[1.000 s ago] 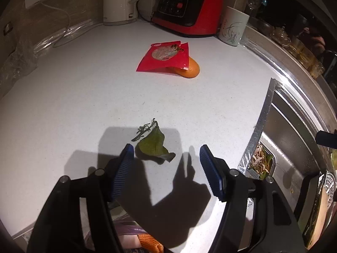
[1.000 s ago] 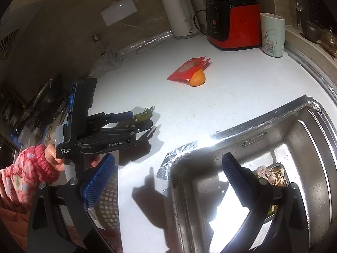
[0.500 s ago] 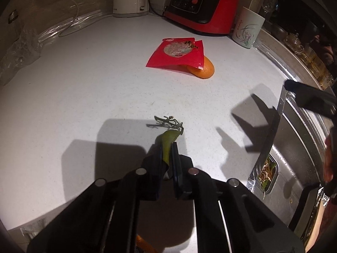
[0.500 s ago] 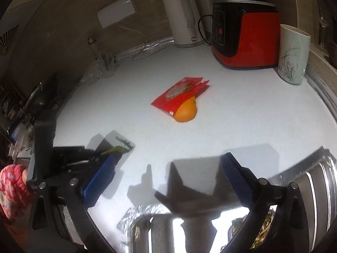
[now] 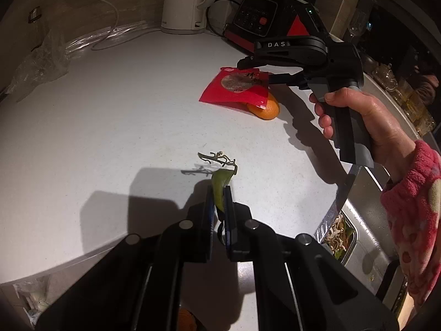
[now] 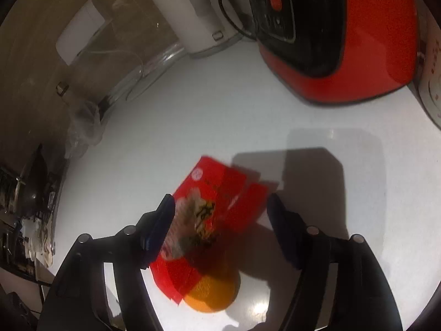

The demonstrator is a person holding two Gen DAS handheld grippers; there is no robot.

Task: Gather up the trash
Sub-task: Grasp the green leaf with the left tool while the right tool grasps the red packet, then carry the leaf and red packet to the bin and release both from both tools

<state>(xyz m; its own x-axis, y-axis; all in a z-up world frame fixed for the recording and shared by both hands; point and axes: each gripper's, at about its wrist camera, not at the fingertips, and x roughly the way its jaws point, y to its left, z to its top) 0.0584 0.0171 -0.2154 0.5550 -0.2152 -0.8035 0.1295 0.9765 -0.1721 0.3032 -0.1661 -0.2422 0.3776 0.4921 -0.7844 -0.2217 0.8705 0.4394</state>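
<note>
My left gripper [image 5: 218, 193] is shut on a green leaf [image 5: 219, 183] with a dry twig [image 5: 217, 160], held just above the white counter [image 5: 124, 115]. A red snack wrapper [image 5: 235, 88] lies partly over an orange [image 5: 266, 109] further back. My right gripper [image 6: 220, 207] is open, its fingers on either side of the red wrapper [image 6: 212, 215] just above it, with the orange [image 6: 212, 293] below. The right gripper's body [image 5: 308, 55] shows in the left wrist view, over the wrapper.
A red and black cooker [image 6: 330, 33] and a white kettle [image 6: 190, 13] stand at the back of the counter. Crumpled clear plastic [image 5: 41, 60] lies at the left. A steel sink [image 5: 358, 237] with food scraps in its strainer [image 5: 337, 234] is at the right.
My left gripper closed on the leaf and lifted it slightly. My right gripper moved from over the sink across the counter and now straddles the red wrapper.
</note>
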